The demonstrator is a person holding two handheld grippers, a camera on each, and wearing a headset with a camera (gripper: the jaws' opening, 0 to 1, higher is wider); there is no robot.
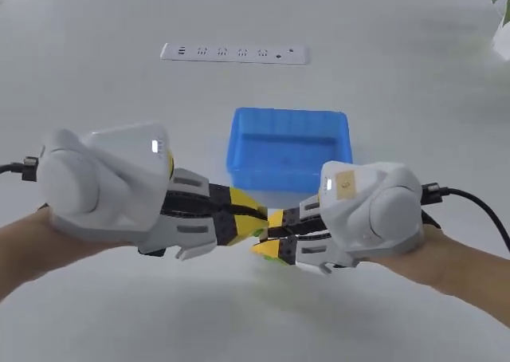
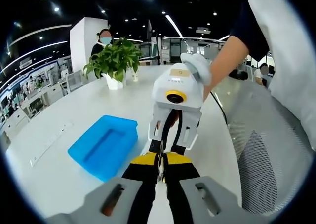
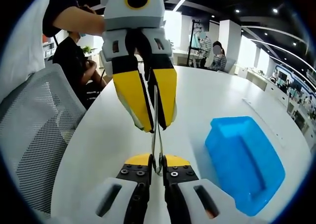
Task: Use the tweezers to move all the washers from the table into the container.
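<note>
My two grippers meet tip to tip over the white table (image 1: 398, 67). The left gripper (image 1: 261, 221) comes in from the left and the right gripper (image 1: 269, 234) from the right. A thin pair of metal tweezers (image 3: 156, 145) runs between them. In the right gripper view my own yellow-tipped jaws (image 3: 157, 162) are shut on one end, and the left gripper (image 3: 155, 125) pinches the tweezers from above. In the left gripper view my own jaws (image 2: 160, 161) are shut on the tweezers (image 2: 160, 167), facing the right gripper (image 2: 167, 147). The blue container (image 1: 291, 115) sits just beyond the tips.
A white power strip (image 1: 233, 53) lies at the far side of the table. A potted plant (image 2: 114, 61) stands further along it. A mesh chair (image 3: 34, 135) is at the table's near edge. People are in the background.
</note>
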